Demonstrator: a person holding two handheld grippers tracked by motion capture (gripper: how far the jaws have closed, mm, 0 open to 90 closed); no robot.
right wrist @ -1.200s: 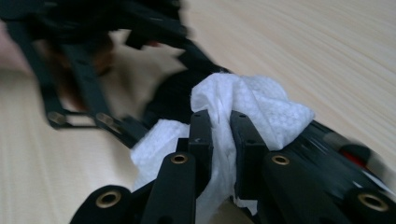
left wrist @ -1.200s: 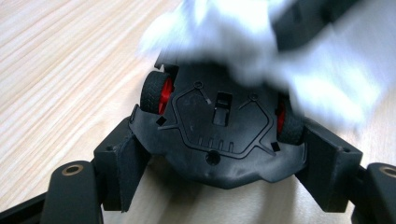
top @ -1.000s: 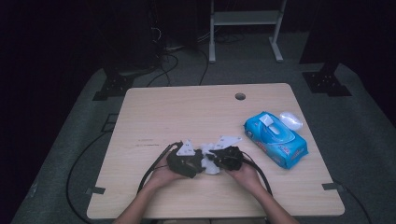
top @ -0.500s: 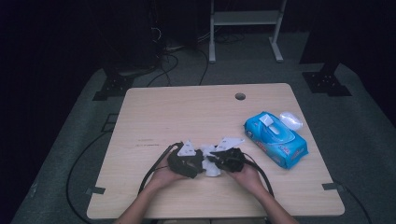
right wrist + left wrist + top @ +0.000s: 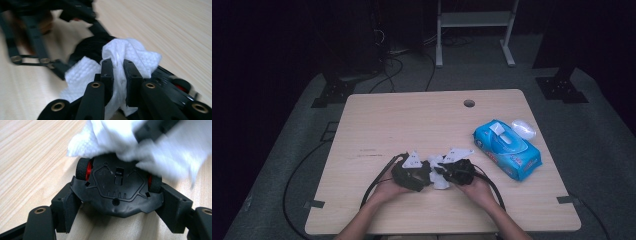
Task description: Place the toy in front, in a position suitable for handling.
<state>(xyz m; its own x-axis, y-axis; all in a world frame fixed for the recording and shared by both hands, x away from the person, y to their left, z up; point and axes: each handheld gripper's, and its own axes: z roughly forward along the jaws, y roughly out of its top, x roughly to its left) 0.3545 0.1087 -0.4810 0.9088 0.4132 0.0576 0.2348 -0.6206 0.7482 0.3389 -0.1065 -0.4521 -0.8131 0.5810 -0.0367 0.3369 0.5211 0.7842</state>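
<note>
A black toy car (image 5: 117, 192) with red wheel hubs lies bottom-up between the jaws of my left gripper (image 5: 120, 210), which is shut on its sides. My right gripper (image 5: 118, 75) is shut on a crumpled white wipe (image 5: 130, 52) and presses it against the car (image 5: 92, 47). In the left gripper view the wipe (image 5: 155, 147) covers the car's far end. In the high view both grippers meet near the table's front middle, the left gripper (image 5: 419, 176) and the right gripper (image 5: 443, 175) facing each other with the wipe (image 5: 439, 181) between them.
A blue pack of wipes (image 5: 507, 150) lies on the right of the wooden table (image 5: 412, 120), with a small clear plastic piece (image 5: 523, 128) just behind it. Cables trail from both grippers over the front edge. A cable hole (image 5: 469, 103) sits near the far edge.
</note>
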